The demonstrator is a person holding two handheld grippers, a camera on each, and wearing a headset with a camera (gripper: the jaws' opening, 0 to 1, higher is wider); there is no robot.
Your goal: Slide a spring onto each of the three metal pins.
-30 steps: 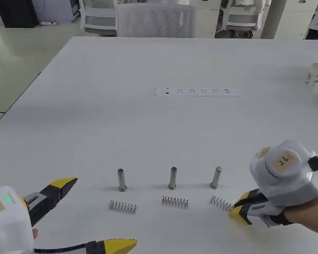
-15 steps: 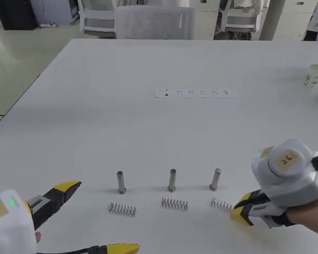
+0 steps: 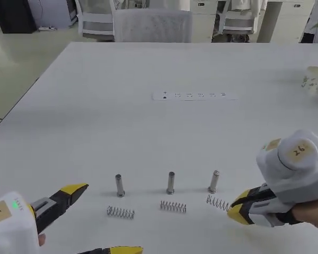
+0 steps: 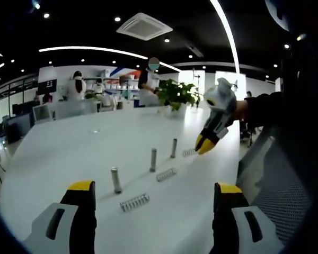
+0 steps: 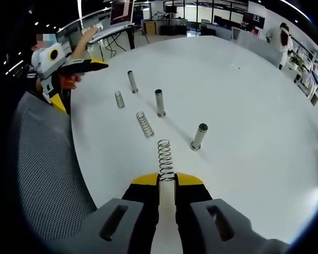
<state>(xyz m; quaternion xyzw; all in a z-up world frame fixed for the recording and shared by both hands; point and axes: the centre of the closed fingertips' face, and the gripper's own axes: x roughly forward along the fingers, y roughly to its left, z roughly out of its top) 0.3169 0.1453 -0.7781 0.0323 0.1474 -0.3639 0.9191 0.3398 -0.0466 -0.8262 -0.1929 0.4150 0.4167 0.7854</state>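
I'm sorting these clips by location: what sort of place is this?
Probably an open-plan office or lab: a large white table with a socket strip, a mesh office chair beyond.

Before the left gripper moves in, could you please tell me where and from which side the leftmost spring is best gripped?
Probably by one end, jaws across the coils, coming down from above. The leftmost spring lies flat before the left pin, so an end grip by the open left gripper leaves the other end free for the pin.
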